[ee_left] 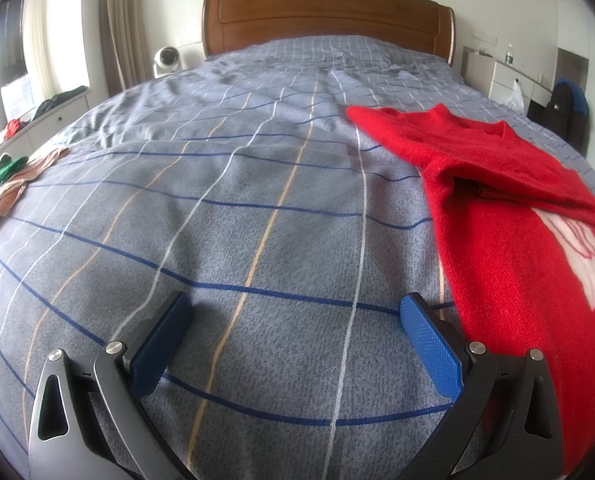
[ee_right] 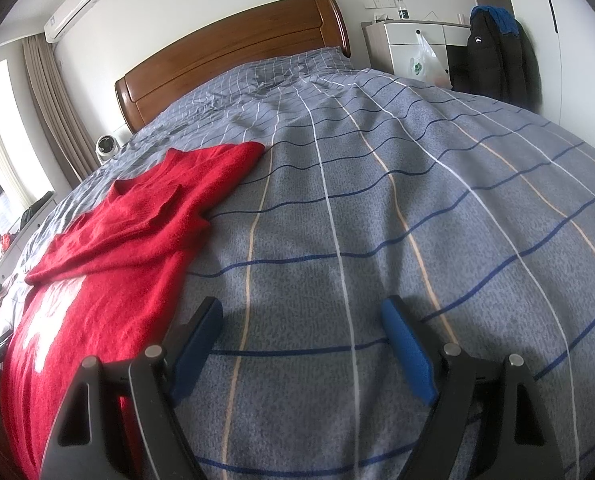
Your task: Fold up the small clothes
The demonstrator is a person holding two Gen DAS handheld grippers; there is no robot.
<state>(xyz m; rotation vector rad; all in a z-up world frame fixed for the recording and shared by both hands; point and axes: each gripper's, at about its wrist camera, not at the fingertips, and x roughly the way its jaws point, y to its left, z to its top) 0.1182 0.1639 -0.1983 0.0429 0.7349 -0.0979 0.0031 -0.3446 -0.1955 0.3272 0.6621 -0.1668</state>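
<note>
So from the left wrist view, the left gripper [ee_left: 295, 322] hangs over bare checked bedspread [ee_left: 233, 208] with its jaws spread wide and nothing between them; the red sweater [ee_left: 509, 240] lies just to its right, running from the near edge up toward the far middle of the bed; one sleeve looks already laid across the chest, so I'd say the fold has been started but isn't far along; the body is still full length and the white pattern on the front is still showing; way over on the left edge there's a heap of other clothes [ee_left: 5, 188], green and tan, which I'd guess are still waiting their turn. From the right wrist view, the right gripper [ee_right: 301, 328] is also released, jaws wide apart, only bedspread between them; the sweater sits just to its left, its near hem by the left finger; the far sleeve is still spread out toward the wooden headboard [ee_right: 233, 52], so that one looks left to do, then the body fold.
</note>
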